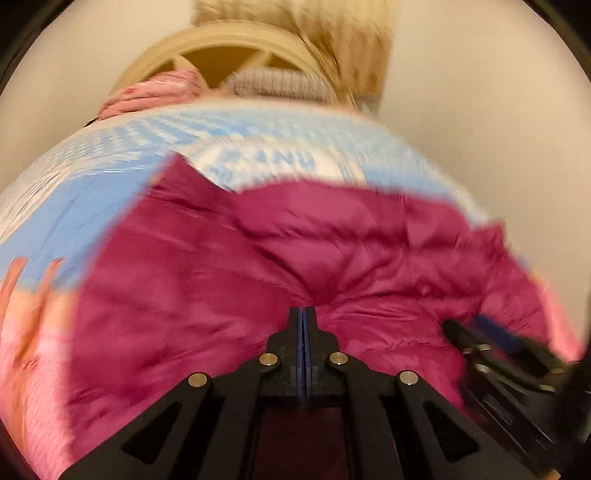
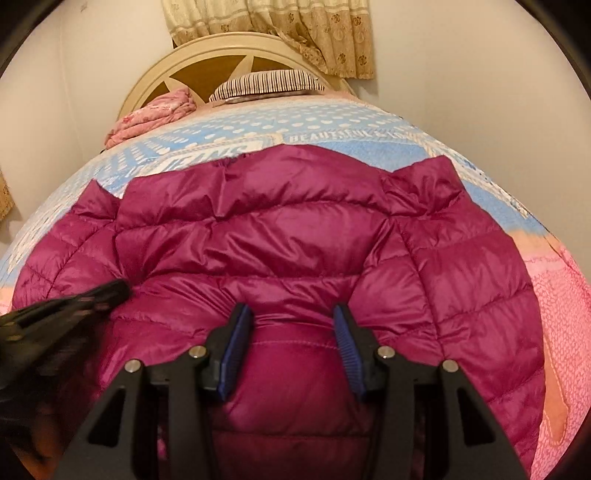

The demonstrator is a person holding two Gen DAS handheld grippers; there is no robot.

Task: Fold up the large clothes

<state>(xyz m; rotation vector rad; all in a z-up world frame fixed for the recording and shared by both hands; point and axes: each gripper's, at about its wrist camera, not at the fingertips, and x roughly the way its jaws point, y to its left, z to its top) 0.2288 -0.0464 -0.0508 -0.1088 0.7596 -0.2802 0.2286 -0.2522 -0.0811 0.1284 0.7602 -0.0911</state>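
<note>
A magenta quilted down jacket (image 2: 295, 229) lies spread over the bed, its sleeves reaching out to both sides. My right gripper (image 2: 291, 321) sits at the near hem with its jaws partly apart, and a puffy fold of the jacket fills the gap against both blue pads. In the blurred left wrist view the jacket (image 1: 221, 258) puckers toward my left gripper (image 1: 304, 312), which is shut on a pinch of its fabric. The right gripper (image 1: 454, 328) shows at that view's right edge. The left gripper (image 2: 120, 290) shows blurred at the left of the right wrist view, on the jacket.
The bedsheet (image 2: 332, 136) is blue with white dots and lettering, turning pink toward the near side. At the far end are a cream headboard (image 2: 221, 48), a striped pillow (image 2: 266, 83) and a bunched pink blanket (image 2: 155, 110). A patterned curtain (image 2: 295, 29) hangs behind, with pale walls on both sides.
</note>
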